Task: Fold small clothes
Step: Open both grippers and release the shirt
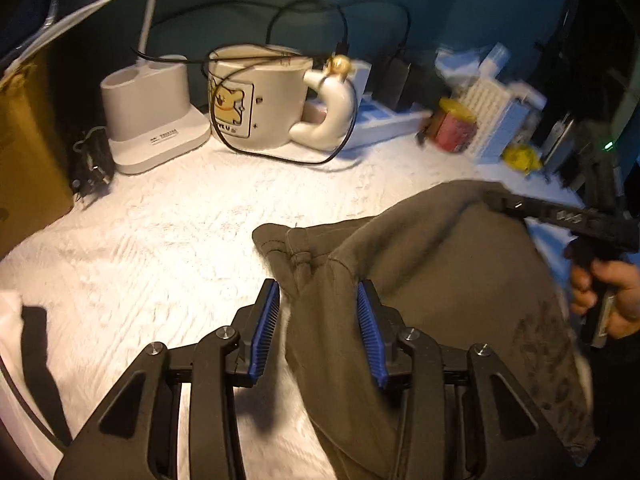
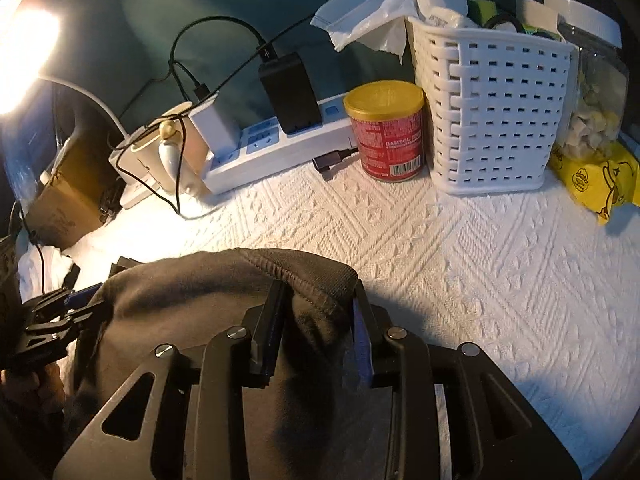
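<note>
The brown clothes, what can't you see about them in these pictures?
- Left wrist view: the brown garment runs off the bottom edge, and the left gripper covers part of it.
- Its dark print at the right is blurred, unreadable.
- Right wrist view: the right gripper hides the garment's near part, so whether its pads pinch the cloth is unclear.

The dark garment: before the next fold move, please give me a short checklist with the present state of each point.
1. Right gripper pinches the garment hem: ok.
2. Left gripper grips cloth: not ok, pads apart, fabric loose between.
3. Garment flat on the white cloth: not ok, bunched and partly lifted.
4. Mug and red can apart from garment: ok.
5. Black cable apart from garment: ok.
</note>
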`<act>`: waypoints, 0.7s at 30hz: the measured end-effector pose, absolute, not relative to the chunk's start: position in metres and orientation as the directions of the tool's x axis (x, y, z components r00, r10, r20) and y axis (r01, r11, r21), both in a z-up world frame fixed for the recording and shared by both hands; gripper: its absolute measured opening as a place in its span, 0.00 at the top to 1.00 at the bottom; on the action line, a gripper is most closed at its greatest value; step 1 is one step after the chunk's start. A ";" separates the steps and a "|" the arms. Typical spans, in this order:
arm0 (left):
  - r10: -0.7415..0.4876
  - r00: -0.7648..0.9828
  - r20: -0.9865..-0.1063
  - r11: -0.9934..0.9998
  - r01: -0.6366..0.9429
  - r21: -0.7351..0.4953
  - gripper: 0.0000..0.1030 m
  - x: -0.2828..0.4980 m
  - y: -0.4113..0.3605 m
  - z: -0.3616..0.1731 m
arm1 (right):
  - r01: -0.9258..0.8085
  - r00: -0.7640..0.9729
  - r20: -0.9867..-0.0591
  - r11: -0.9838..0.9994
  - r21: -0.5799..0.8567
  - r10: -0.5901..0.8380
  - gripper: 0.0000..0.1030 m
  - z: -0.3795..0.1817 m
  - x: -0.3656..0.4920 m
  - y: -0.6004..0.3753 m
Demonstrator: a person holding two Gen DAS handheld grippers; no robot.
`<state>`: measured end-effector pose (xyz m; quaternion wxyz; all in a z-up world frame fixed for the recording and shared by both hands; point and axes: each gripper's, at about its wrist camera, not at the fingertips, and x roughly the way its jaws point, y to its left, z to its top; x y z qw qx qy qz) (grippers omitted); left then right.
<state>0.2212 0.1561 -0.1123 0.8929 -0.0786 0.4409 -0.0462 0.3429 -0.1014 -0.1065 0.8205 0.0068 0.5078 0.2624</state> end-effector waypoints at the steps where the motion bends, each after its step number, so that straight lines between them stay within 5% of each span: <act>1: -0.144 0.605 -0.783 0.985 0.011 -0.173 0.69 0.222 0.156 -0.115 | -0.426 0.348 -0.831 0.863 0.272 0.434 0.68 -0.107 0.343 -0.101; 4: -0.117 0.616 -0.779 0.990 0.009 -0.142 0.77 0.224 0.156 -0.117 | -0.428 0.352 -0.831 0.864 0.266 0.430 0.67 -0.108 0.343 -0.102; 7: -0.087 0.620 -0.779 0.994 -0.001 -0.111 0.78 0.225 0.155 -0.118 | -0.412 0.385 -0.834 0.882 0.227 0.395 0.49 -0.105 0.341 -0.104; 21: -0.143 0.632 -0.762 0.977 -0.032 -0.209 0.75 0.187 0.161 -0.085 | -0.369 0.452 -0.818 0.909 0.192 0.356 0.49 -0.073 0.296 -0.133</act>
